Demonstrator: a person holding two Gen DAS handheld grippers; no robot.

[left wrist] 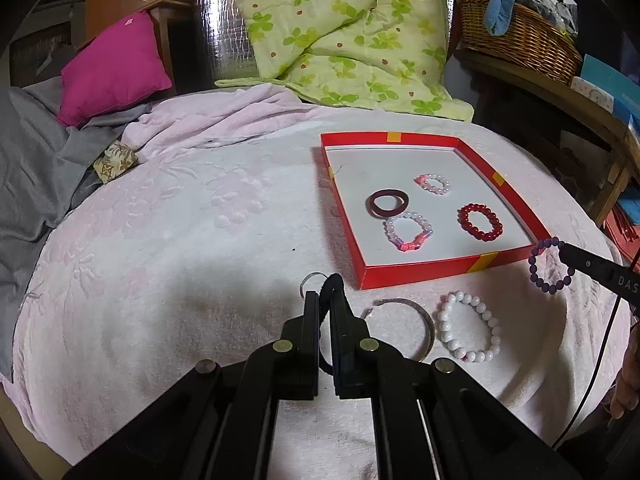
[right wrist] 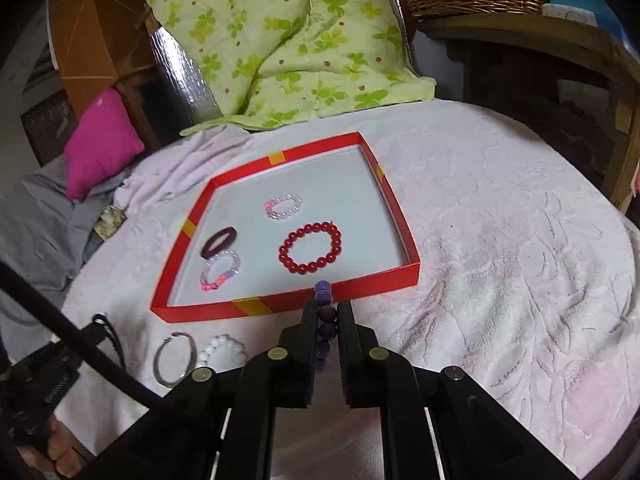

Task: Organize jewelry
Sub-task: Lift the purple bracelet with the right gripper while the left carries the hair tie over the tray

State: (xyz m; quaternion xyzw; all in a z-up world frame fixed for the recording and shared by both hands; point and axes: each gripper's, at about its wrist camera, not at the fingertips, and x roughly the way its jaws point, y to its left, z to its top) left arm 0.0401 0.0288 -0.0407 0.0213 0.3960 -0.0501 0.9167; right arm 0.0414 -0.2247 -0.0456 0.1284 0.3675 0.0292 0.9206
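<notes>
My left gripper (left wrist: 324, 298) is shut on a black cord loop (left wrist: 334, 279), held just above the pink blanket in front of the red tray (left wrist: 420, 272). A small silver ring (left wrist: 314, 278) shows right behind the cord. My right gripper (right wrist: 325, 308) is shut on a purple bead bracelet (right wrist: 325, 320), which hangs at the tray's near wall (right wrist: 200, 312). In the tray lie a red bead bracelet (right wrist: 310, 248), a dark maroon bangle (right wrist: 219, 242), a clear and pink bead bracelet (right wrist: 220, 274) and a small pale pink one (right wrist: 283, 206). On the blanket lie a silver bangle (left wrist: 404, 328) and a white bead bracelet (left wrist: 468, 332).
The pink blanket (right wrist: 500, 260) spreads wide to the right of the tray. A green leaf-print quilt (left wrist: 340, 28) and a magenta cushion (left wrist: 112, 68) lie at the back. A wicker basket (left wrist: 516, 40) stands on a wooden shelf at the right, and grey cloth (left wrist: 32, 168) lies at the left.
</notes>
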